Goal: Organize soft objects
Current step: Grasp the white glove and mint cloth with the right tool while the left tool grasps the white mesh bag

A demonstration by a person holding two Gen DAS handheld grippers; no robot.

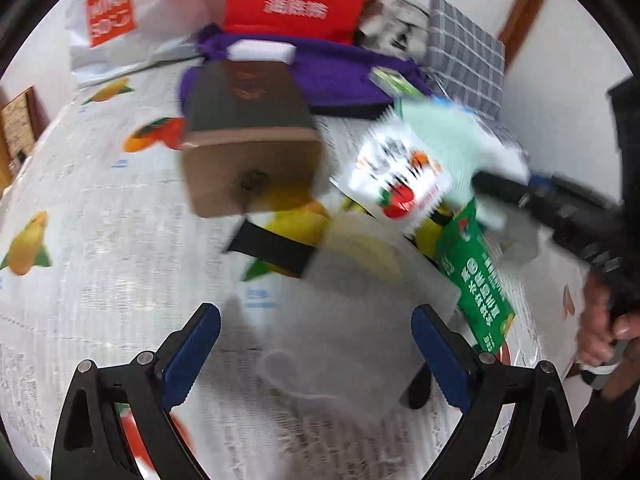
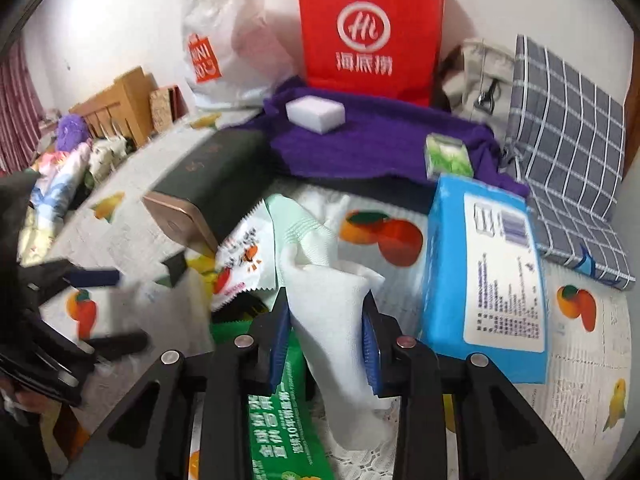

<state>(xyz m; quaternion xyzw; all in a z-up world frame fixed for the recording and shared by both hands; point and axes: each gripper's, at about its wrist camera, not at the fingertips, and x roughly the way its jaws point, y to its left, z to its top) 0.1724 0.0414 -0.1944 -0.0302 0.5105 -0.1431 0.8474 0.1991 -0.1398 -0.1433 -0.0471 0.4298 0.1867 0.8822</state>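
1. Between the blue pads of the right hand-held gripper (image 2: 326,344), a crumpled white soft cloth (image 2: 340,320) is pinched at its waist; the jaws are narrowed onto it, and its upper folds drape over a pale green ribbed cloth (image 2: 296,220) on the fruit-printed counter (image 2: 580,360).
2. Risk: the grip takes only a bunched middle, so on lifting the white cloth could slide out or drag the green cloth along.
3. Risk: a green snack sachet (image 2: 280,420) lies directly under the right jaws and a white sachet with a red tomato picture (image 2: 240,264) touches the cloths; either may get swept aside.
4. The left hand-held gripper (image 1: 316,356) stands wide open with nothing between its pads, hovering over a translucent frosted pouch (image 1: 360,312). Both views are motion-blurred, and with the two grippers close together they could collide.
5. A dark green box with a gold end (image 2: 208,184) sits just beside the cloths and may be knocked.
6. Writing: the red paper bag (image 2: 368,32) shows a white "Hi" ring logo above "海底捞"; the white plastic bag (image 2: 224,40) has an orange patch reading "MINI"; the green sachet carries Chinese text including "10年". Print on the blue wipes pack (image 2: 488,264) is too small to read.
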